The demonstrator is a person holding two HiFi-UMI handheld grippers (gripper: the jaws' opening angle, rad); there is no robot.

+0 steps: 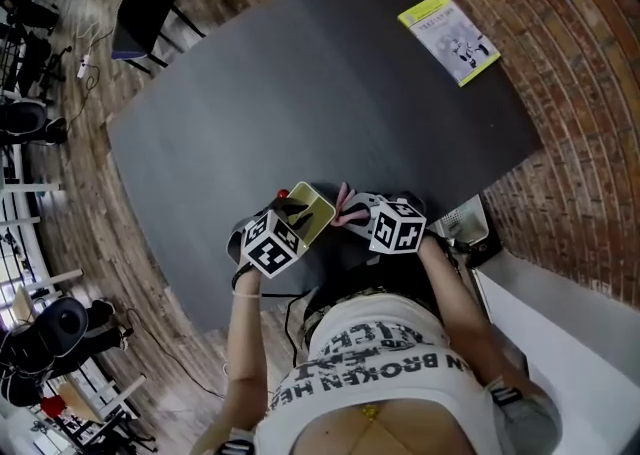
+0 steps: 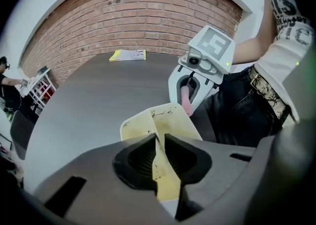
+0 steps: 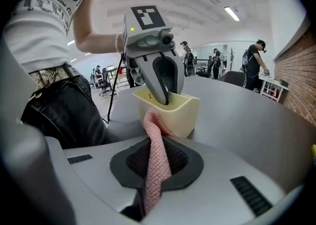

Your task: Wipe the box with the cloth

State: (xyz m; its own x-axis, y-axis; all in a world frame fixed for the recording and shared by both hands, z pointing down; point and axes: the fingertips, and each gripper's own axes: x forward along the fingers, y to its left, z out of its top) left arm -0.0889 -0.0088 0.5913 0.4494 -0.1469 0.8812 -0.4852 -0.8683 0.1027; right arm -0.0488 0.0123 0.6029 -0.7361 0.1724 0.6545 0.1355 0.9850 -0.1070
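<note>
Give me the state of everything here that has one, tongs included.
Box: upright, open-topped, one wall gripped.
Cloth: bunched, gripped, tip by the box's side.
Left tongs: shut on the box wall.
Right tongs: shut on the cloth.
Booklet: closed, lying flat.

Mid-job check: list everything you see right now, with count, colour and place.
box: one, pale yellow, open-topped, at the near table edge
cloth: one, pink, against the box's outer side
booklet: one, yellow and white, far corner of the table
table: one, dark grey, beside the brick wall
chair: at least one, black, beyond the table's far left
left gripper: one, grey, shut on the box's wall
right gripper: one, grey, shut on the cloth
arms: two, bare, one behind each gripper
</note>
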